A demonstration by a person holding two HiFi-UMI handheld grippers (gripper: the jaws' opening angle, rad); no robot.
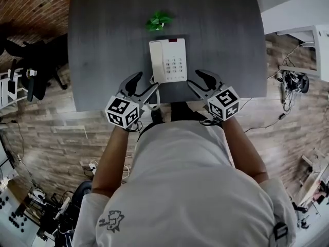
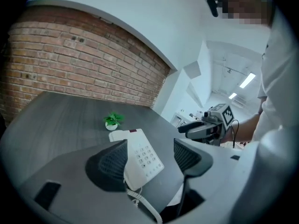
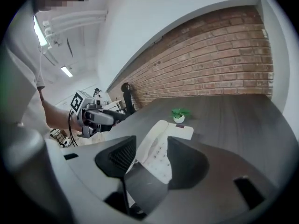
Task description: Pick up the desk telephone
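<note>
A white desk telephone [image 1: 168,59] lies flat on the dark grey table [image 1: 103,45], near its front edge, with the handset along its left side and the keypad on the right. Its coiled cord [image 2: 140,200] hangs over the table edge. My left gripper [image 1: 141,88] hovers open at the phone's front left corner, and the phone [image 2: 139,156] shows between its jaws. My right gripper [image 1: 199,83] is open at the phone's front right corner, also empty; the phone [image 3: 161,148] lies ahead of it.
A small green plant in a white pot [image 1: 158,21] stands just behind the phone. A brick wall [image 2: 79,69] runs behind the table. Office chairs [image 1: 25,60] stand left of it, and cables [image 1: 290,81] lie on the wooden floor at the right.
</note>
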